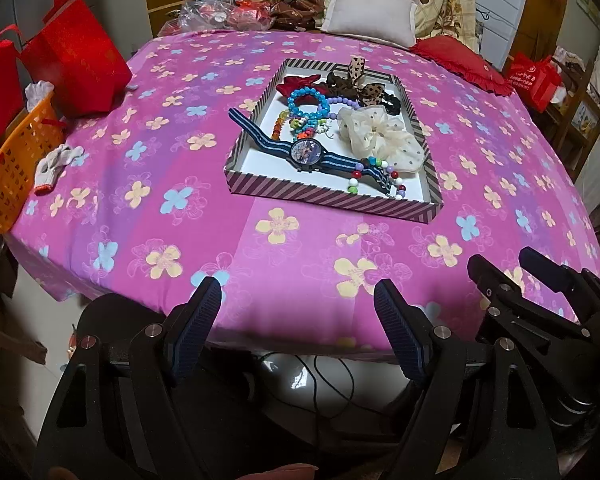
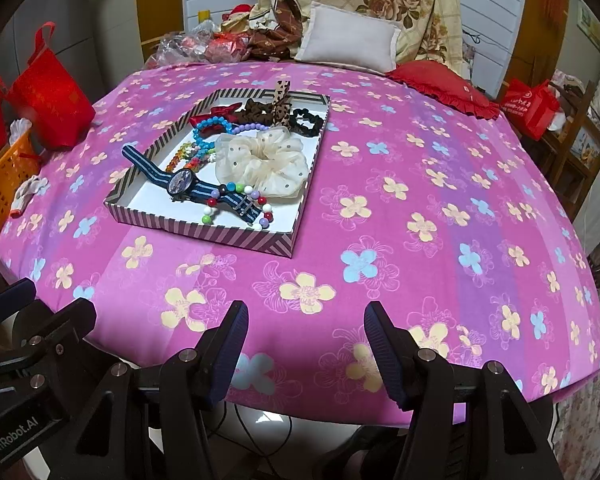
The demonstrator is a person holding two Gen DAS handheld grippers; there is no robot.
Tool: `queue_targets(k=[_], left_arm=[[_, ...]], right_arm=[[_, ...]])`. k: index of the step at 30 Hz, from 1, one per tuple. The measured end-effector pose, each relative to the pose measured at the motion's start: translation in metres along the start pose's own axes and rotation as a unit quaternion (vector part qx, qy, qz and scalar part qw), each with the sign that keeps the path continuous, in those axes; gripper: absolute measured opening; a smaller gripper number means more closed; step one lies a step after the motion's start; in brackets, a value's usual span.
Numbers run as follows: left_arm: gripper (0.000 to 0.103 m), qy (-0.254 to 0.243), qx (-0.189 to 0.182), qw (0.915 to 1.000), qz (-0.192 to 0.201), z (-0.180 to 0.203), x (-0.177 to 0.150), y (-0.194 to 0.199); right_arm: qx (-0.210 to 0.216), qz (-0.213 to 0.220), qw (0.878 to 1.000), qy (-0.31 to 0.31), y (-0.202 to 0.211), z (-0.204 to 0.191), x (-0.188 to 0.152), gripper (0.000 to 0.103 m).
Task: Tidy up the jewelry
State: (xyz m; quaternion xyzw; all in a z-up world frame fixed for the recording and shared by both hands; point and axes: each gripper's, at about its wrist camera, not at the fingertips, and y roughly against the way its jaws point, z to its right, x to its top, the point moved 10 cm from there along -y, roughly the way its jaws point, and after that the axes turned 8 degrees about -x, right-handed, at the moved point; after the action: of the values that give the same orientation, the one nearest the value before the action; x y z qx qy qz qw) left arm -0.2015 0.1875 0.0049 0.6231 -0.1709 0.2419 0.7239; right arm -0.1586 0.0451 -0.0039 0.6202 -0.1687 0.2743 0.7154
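Observation:
A striped shallow box sits on the pink flowered table and holds the jewelry. In it lie a blue striped watch, a cream dotted scrunchie, blue bead bracelets, a multicolour bead bracelet, a red scrunchie, a leopard bow and a black scrunchie. My left gripper is open and empty at the table's near edge. My right gripper is open and empty, also short of the box; it shows at the right of the left wrist view.
Red gift bags stand at the table's left edge beside an orange basket. A white glove lies near them. A grey pillow, a red cushion and clutter sit at the back.

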Motion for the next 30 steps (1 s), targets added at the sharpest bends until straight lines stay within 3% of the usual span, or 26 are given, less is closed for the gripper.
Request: queue_targets(k=[30], left_arm=[[0.079,0.01,-0.008,0.9998,-0.016,-0.0009,-0.004,-0.0091]], right_arm=[[0.004,-0.004,1.0,0.009,-0.0057,-0.0034,-0.0044,0.058]])
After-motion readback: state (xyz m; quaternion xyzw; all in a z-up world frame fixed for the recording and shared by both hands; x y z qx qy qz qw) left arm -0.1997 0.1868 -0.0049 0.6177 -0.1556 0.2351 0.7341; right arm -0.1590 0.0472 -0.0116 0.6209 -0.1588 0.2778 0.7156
